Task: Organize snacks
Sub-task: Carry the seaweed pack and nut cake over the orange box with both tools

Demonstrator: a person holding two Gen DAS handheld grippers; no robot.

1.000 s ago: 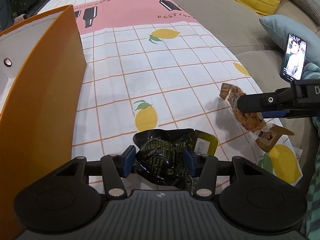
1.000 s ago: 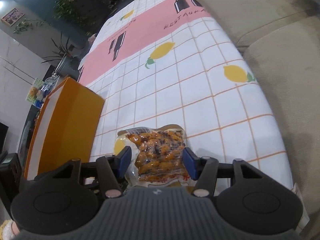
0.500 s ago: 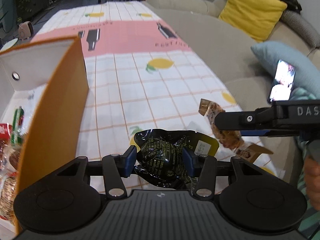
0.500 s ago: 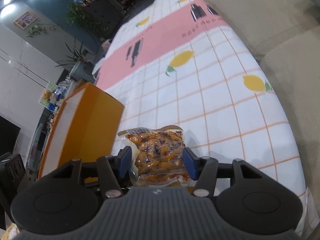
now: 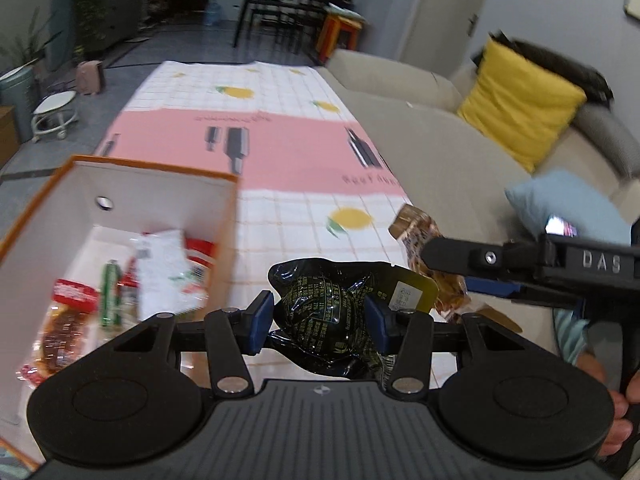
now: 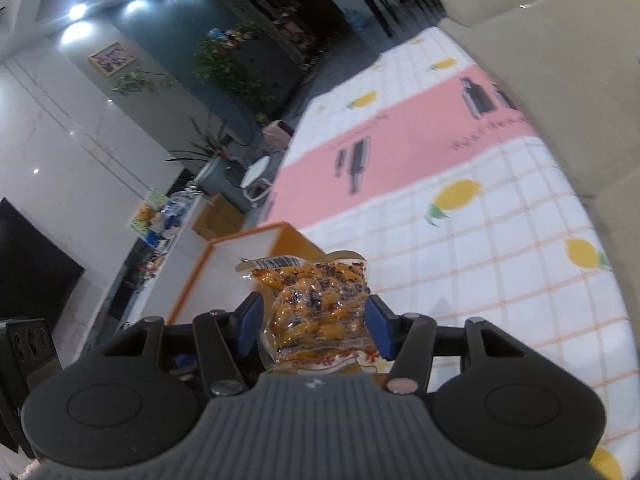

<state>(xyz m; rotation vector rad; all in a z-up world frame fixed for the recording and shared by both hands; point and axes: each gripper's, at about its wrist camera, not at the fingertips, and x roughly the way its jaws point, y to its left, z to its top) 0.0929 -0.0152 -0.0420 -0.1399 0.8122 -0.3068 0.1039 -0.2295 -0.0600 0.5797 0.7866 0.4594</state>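
My left gripper [image 5: 320,322] is shut on a black foil snack packet [image 5: 332,316] with gold print, held in the air above the tablecloth. To its left stands an orange box [image 5: 132,168] with white inner walls and several snack packets [image 5: 160,272] inside. My right gripper [image 6: 312,322] is shut on a clear packet of orange-yellow spiced snack [image 6: 316,308], also lifted off the table. In the left wrist view the right gripper [image 5: 432,256] reaches in from the right with that packet [image 5: 420,232]. The orange box [image 6: 240,248] shows beyond the held packet in the right wrist view.
A tablecloth [image 5: 280,148] with lemons and a pink band covers the long table. A beige sofa [image 5: 440,152] runs along its right side, with a yellow cushion [image 5: 520,108], a blue cushion [image 5: 568,204] and a lit phone [image 5: 562,227]. A hand [image 5: 620,412] holds the right gripper.
Both grippers have risen off the table with their packets still held. The left view now looks over the orange box's wall into its inside; the far room has come into view.
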